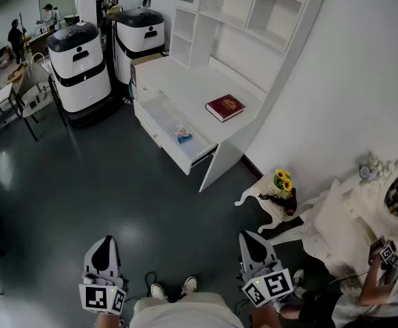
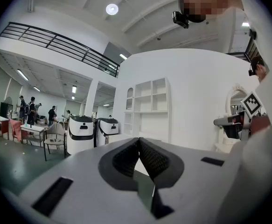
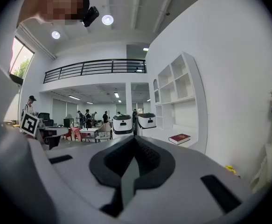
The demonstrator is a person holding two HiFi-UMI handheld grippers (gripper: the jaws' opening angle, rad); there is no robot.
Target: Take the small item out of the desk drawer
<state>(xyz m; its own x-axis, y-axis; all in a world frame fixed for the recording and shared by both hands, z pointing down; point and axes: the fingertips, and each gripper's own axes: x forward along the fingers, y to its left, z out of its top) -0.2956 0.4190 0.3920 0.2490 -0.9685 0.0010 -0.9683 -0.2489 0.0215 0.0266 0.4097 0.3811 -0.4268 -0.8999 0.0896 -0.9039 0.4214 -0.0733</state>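
A white desk (image 1: 185,80) with a shelf unit stands against the wall, several steps ahead of me. Its drawer (image 1: 159,125) is pulled out, and a small blue and white packet (image 1: 183,135) lies inside. A red book (image 1: 224,107) lies on the desktop and also shows in the right gripper view as the book (image 3: 179,138). My left gripper (image 1: 104,243) and right gripper (image 1: 250,238) hang low near my body, far from the desk, both shut and empty. The left gripper (image 2: 138,142) and the right gripper (image 3: 135,147) show their pads pressed together.
Two white wheeled machines (image 1: 80,63) (image 1: 139,36) stand left of the desk. A small white side table with yellow flowers (image 1: 282,181) and a white vanity (image 1: 362,203) stand at the right, where a person's hand (image 1: 376,255) shows. Tables, chairs and people fill the far left.
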